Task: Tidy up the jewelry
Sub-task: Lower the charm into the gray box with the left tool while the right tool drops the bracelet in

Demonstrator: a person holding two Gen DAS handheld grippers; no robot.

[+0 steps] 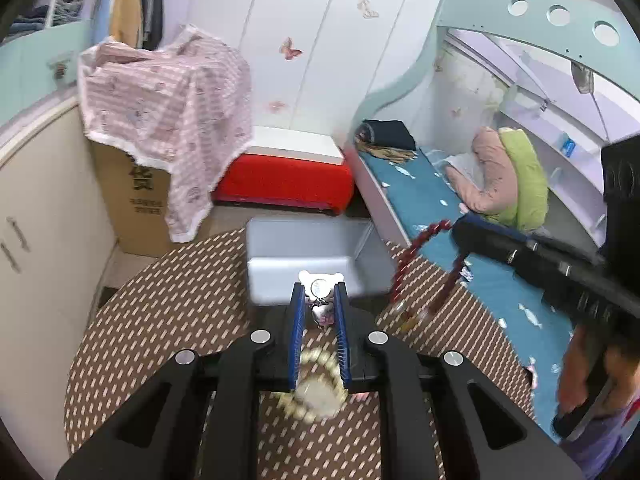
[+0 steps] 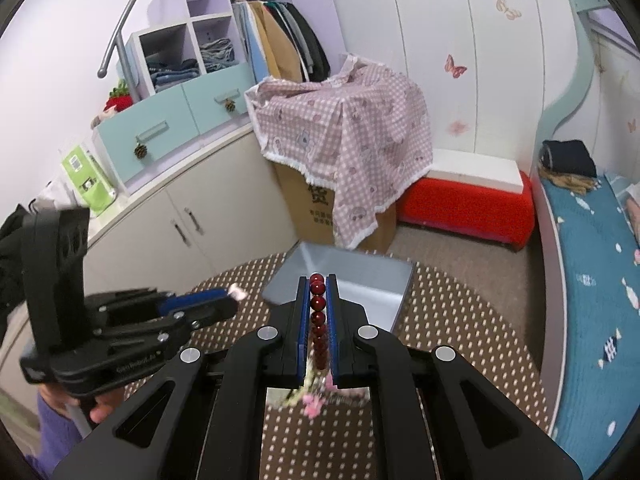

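Red bead bracelet (image 2: 318, 316) runs lengthwise between clamped right gripper (image 2: 318, 280) pads; left gripper (image 1: 320, 292) seemingly pinches a charm (image 1: 320, 296).

Pale bead bracelet (image 1: 316, 384) motion-blurred under fingers; red bead bracelet (image 1: 416, 268) blurred; pink charm (image 2: 314, 402) indistinct

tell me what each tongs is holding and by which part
Left tongs: a small silvery bear-shaped charm, pinched at its dangling lower part. Right tongs: a dark red bead bracelet, clamped along one stretch of its beads.
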